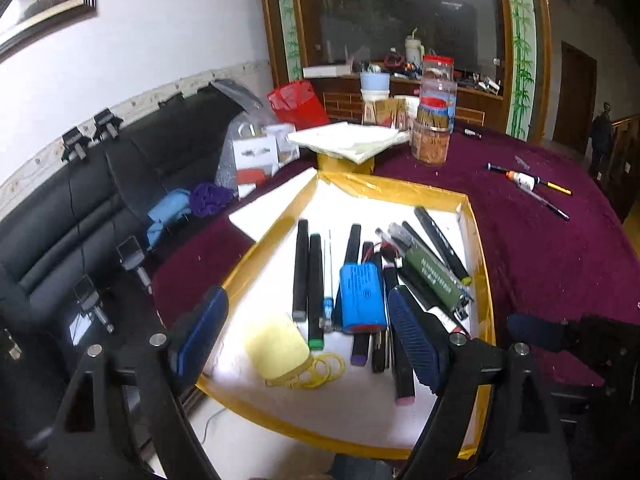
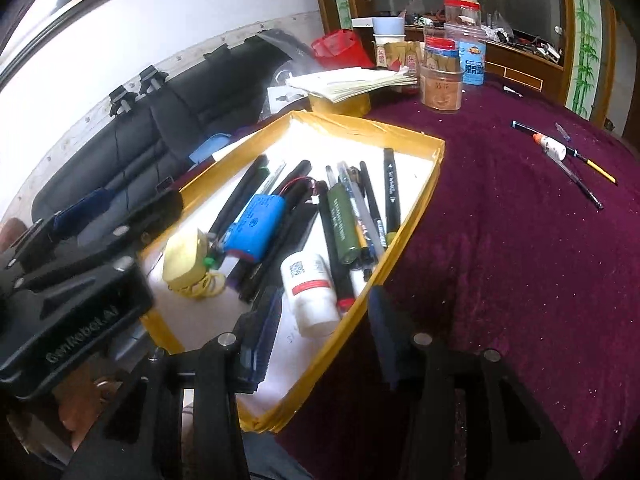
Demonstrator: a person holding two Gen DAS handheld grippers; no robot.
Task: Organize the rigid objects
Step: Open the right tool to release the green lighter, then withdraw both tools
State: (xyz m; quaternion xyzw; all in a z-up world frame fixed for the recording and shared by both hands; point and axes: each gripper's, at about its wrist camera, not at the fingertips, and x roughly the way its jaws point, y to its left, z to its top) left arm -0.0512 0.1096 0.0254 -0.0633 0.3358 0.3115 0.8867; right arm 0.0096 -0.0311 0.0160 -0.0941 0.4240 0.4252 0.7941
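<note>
A white tray with a yellow taped rim (image 1: 480,260) (image 2: 400,236) sits on the purple tablecloth. It holds several black markers (image 1: 301,268), a blue battery pack (image 1: 362,298) (image 2: 256,226), a green cylinder (image 1: 434,280) (image 2: 344,228), a pale yellow block (image 1: 278,346) with yellow rubber bands (image 1: 320,372), and a white bottle (image 2: 310,296). My left gripper (image 1: 308,340) hovers over the tray's near end, jaws wide open and holding nothing. My right gripper (image 2: 322,336) is open at the tray's near right rim. The white bottle lies just ahead of its fingers, untouched.
A small glue bottle (image 1: 524,180) (image 2: 554,146) and a few pens (image 2: 584,184) lie loose on the cloth at the right. Jars (image 1: 434,136) and a paper stack (image 1: 348,140) stand behind the tray. A black sofa (image 1: 80,220) runs along the left.
</note>
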